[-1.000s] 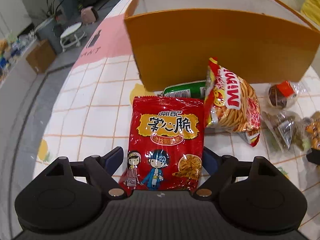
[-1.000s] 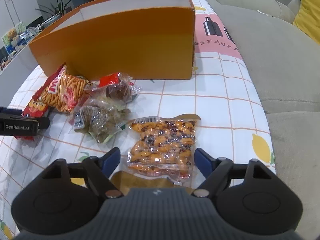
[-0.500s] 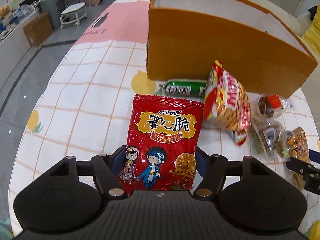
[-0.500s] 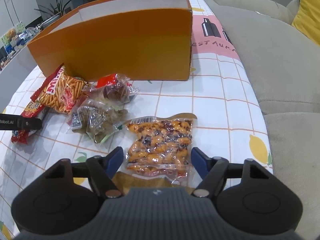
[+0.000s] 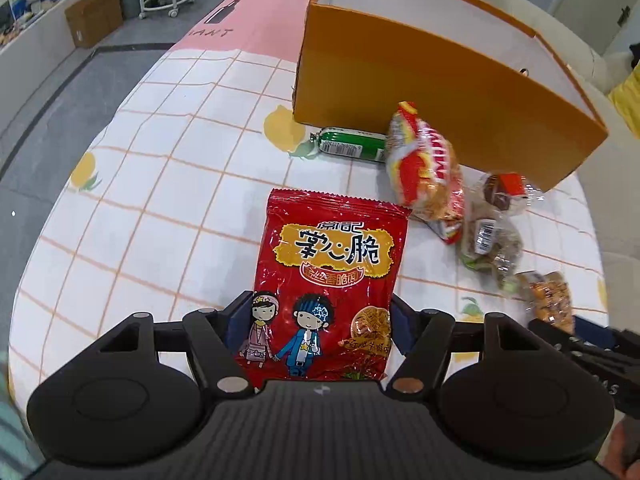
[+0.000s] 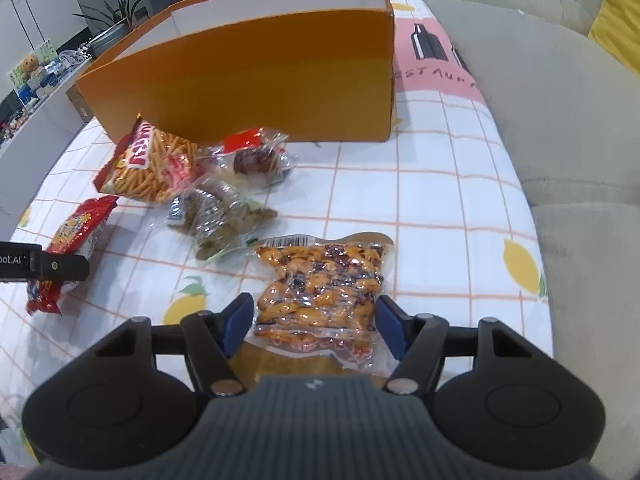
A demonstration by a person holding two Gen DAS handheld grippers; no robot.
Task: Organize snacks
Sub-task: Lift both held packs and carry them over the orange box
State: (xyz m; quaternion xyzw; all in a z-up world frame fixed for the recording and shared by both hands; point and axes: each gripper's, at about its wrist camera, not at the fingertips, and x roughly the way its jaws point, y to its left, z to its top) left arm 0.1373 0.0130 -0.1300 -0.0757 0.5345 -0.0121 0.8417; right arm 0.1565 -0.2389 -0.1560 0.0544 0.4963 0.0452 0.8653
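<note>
Both narrowed since earlier | left gripper (image 5: 320, 330) pinching red packet (image 5: 326, 288) | right gripper (image 6: 316, 326) closing around nut pouch (image 6: 320, 292)

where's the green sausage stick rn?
Left wrist view only: the green sausage stick lies on the tablecloth against the orange box front wall, just left of the Mimi snack bag.

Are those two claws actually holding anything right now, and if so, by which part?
The left gripper grips the red snack bag by the side edges of its lower end. The right gripper's jaws are closing around the clear nut pack's near end; a firm hold can't be confirmed.
</note>
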